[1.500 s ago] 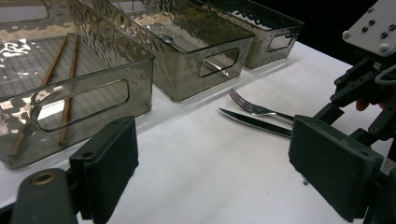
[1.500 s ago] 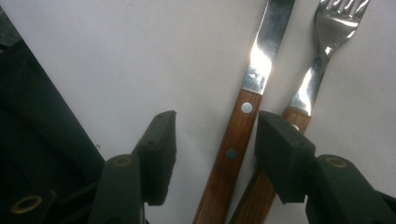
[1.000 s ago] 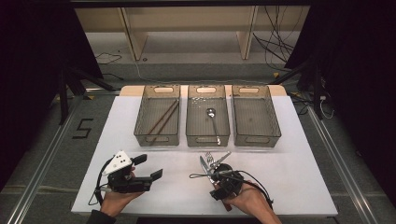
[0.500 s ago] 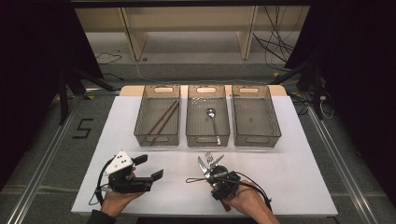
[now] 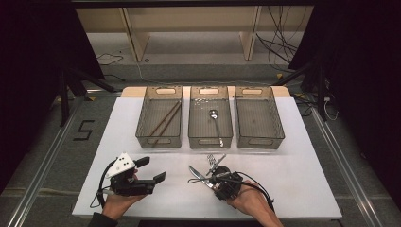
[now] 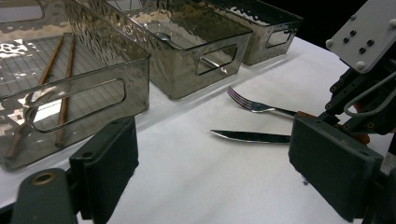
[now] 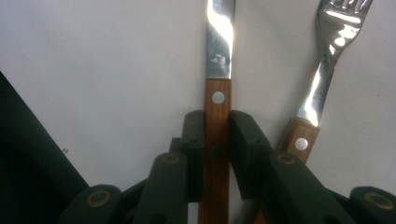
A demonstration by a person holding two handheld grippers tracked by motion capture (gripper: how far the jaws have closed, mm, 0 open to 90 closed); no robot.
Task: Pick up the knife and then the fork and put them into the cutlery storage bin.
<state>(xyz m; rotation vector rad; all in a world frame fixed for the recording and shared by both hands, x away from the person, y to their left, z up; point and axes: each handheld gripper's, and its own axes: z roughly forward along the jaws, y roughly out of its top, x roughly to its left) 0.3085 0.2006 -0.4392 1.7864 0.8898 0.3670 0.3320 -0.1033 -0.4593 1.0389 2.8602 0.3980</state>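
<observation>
Sorting looks partly done. In the high view, three smoky translucent plastic bins stand in a row at mid-frame on the white surface [image 5: 302,175]: the left bin [image 5: 160,135] holds a pair of brown wooden chopsticks [image 5: 164,119], the middle bin [image 5: 211,136] a steel spoon [image 5: 216,124], and the right bin [image 5: 259,137] looks empty. A wood-handled steel table knife [image 5: 196,174] and a wood-handled steel fork [image 5: 214,162] lie outside the bins, low and centre.

The right gripper [image 7: 217,135] has just been closing its fingers, which now press on either side of the knife's handle; the knife lies flat on the surface, not yet lifted. The left gripper [image 5: 152,171], at lower left, waits with fingers apart and nothing between them.

The right gripper view settles the clamp, with the fork's handle just beside at right. The left gripper view shows both blades flat on the surface. The high view alone gives each bin's contents.
</observation>
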